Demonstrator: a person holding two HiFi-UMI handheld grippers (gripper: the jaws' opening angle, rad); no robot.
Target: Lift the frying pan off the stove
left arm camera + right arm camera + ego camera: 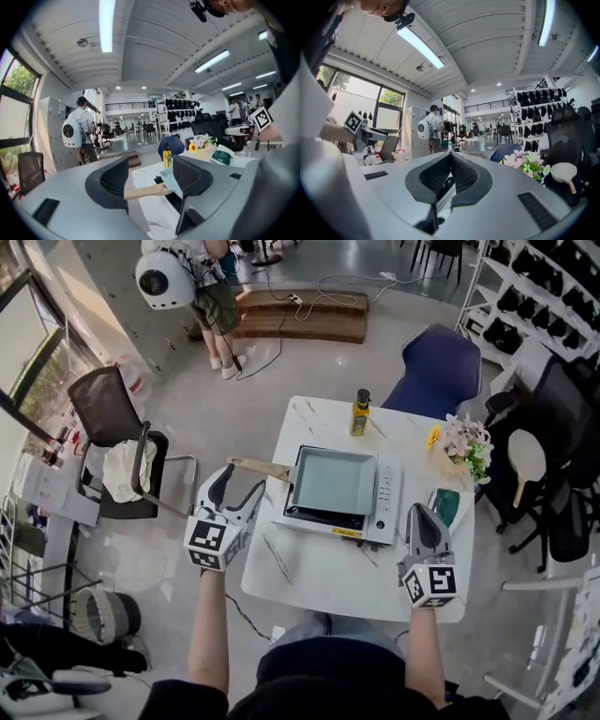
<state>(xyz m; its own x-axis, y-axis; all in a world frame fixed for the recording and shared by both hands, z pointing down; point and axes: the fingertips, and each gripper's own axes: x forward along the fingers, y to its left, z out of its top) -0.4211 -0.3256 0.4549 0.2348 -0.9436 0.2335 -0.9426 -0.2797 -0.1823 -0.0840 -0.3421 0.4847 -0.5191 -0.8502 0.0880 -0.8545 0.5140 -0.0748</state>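
The frying pan [333, 481] sits unlifted on the stove [386, 507] at worktop [319, 570] centre, the left gripper [244, 480] at 9 o'clock, fingers [192, 176] wide apart at its handle [262, 468], gripping nothing, and the right gripper [424, 514] at 4 o'clock, closed and empty.

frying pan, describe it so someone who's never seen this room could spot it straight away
Start at the white marble table in the middle of the room, where a white stove sits. The frying pan rests on that stove: square and pale grey-green, with a wooden handle pointing left, unlike the yellow bottle and flowers elsewhere on the table.
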